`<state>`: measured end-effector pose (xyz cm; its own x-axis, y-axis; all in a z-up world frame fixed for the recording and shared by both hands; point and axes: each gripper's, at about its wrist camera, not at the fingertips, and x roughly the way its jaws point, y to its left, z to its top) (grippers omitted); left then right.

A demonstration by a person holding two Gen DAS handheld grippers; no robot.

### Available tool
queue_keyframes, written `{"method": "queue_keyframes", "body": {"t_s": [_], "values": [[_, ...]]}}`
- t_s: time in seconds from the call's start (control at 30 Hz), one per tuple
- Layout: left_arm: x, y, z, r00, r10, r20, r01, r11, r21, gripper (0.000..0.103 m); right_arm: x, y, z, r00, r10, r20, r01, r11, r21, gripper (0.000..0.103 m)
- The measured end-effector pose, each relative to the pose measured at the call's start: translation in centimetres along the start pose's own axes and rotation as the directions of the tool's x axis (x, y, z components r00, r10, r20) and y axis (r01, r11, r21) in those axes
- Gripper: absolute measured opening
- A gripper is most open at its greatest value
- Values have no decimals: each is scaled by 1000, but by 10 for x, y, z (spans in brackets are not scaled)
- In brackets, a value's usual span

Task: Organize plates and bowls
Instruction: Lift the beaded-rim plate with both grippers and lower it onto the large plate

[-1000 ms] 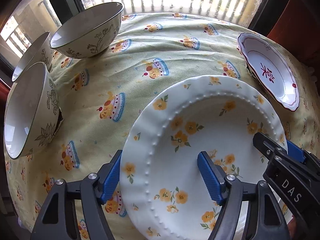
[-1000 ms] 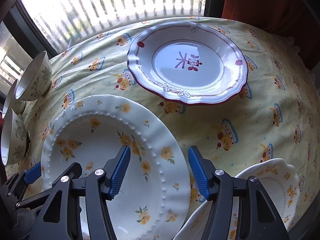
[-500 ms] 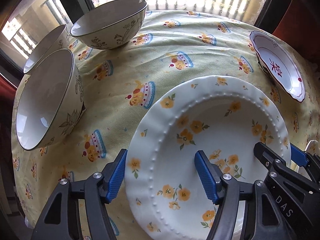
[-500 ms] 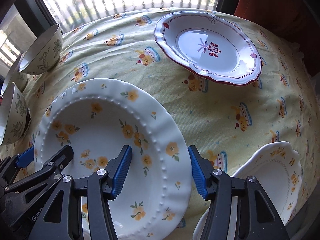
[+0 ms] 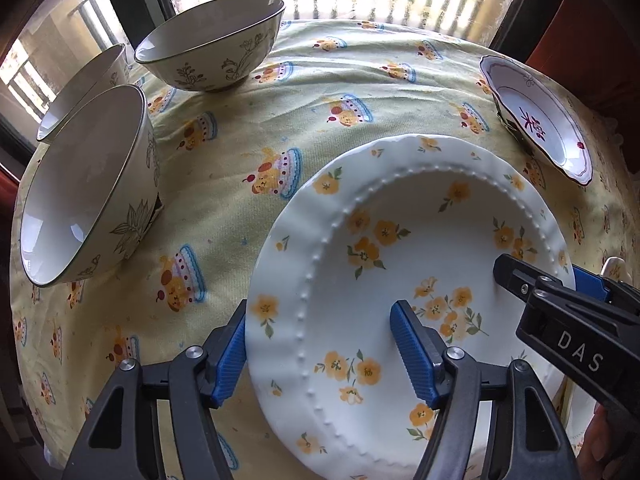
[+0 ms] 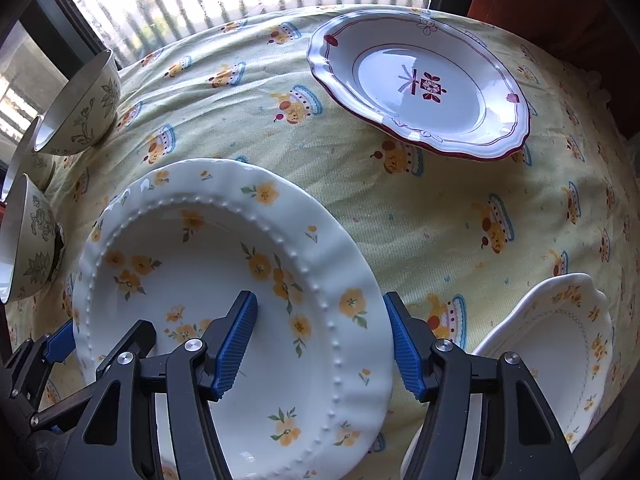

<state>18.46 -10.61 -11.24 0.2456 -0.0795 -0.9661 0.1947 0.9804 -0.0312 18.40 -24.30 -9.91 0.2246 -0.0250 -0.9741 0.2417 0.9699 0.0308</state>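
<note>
Both views have slid across the cloth since the earlier frames: the 3 bowls now sit larger and nearer on the far left of the left hand-held gripper (image 5: 318, 354), and the red-trimmed plate (image 6: 420, 88) has shifted from straight ahead of the right hand-held gripper (image 6: 320, 348) to ahead and to its right. Between the 2 tools lies the yellow-flowered plate (image 5: 400, 264), flat on the cloth-covered counter (image 5: 304, 96), and each tool straddles 1 side of its rim: the left one has 1 pad outside the left edge and 1 pad over the well, the right one has 1 pad over the well and 1 outside the right edge. Neither set of pads appears to press on the china; the left jaws stand apart around the rim, and the right jaws are opening with the rim between them. The line joining the 2 grasp points runs across the plate from left to right, so a lift would turn on both sides closing evenly, I judge. A smaller flowered plate (image 6: 560, 344) lies just right of the right tool, clearly nearer that hand. The nearest bowl (image 5: 86, 184) is well left of the left tool.
</note>
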Motion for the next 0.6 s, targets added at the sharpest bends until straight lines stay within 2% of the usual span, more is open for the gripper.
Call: {"method": "queue_keyframes", "body": {"t_s": [0.37, 0.6], "values": [[-24, -2, -13, 1000, 1, -11, -1, 1000, -3, 70, -18, 0, -15, 1000, -27, -14, 27, 1000, -5, 66], [-43, -22, -15, 1000, 17, 22, -17, 1000, -6, 70, -35, -17, -22, 1000, 9, 6, -8, 1000, -11, 65]]}}
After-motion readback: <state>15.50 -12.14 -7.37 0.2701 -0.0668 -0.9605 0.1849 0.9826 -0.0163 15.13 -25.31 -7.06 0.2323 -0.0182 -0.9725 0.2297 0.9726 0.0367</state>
